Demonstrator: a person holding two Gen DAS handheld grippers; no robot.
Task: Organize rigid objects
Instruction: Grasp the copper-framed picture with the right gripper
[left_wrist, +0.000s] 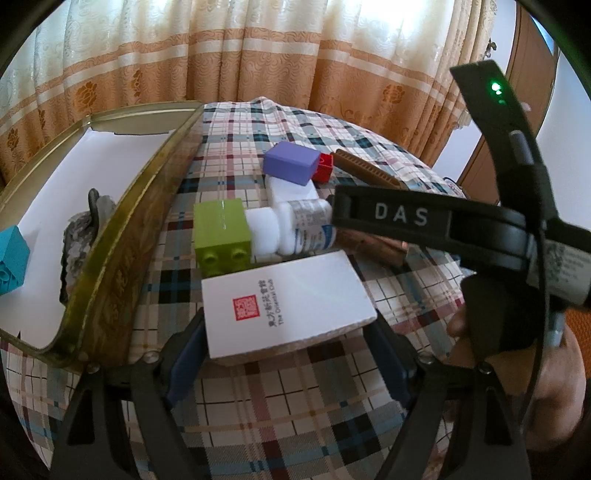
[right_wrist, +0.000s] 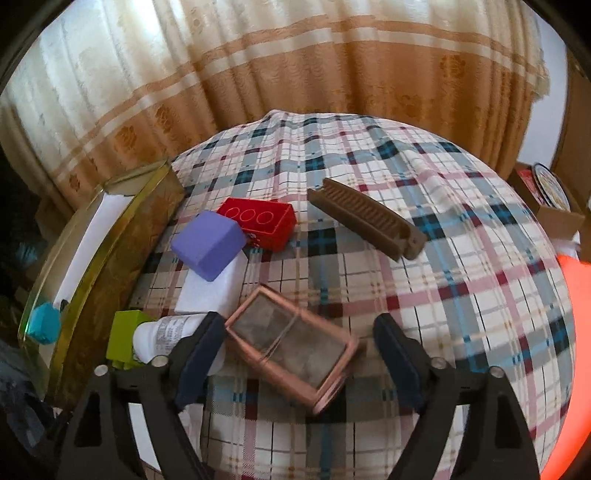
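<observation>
right under the left gripper (left_wrist: 284, 354) lies a white box (left_wrist: 286, 301), flat card with a red seal, its near end between the spread jaws; whether the pads touch it i cannot tell, likely lined up for a lift into the tin (left_wrist: 122, 236) just beside, where a teal brick (left_wrist: 13, 258) and a grey lump (left_wrist: 79, 236) already sit on white lining. right gripper (right_wrist: 299, 354) hangs spread over a pink case (right_wrist: 295, 341), rounded, glassy lid, tilted on the plaid cloth (right_wrist: 424, 295), touching neither pad as far as i can tell. still loose on the cloth: green brick (left_wrist: 221, 236), white bottle (left_wrist: 306, 225), purple block (right_wrist: 208, 243), red brick (right_wrist: 260, 221), ribbed brown comb (right_wrist: 365, 221).
</observation>
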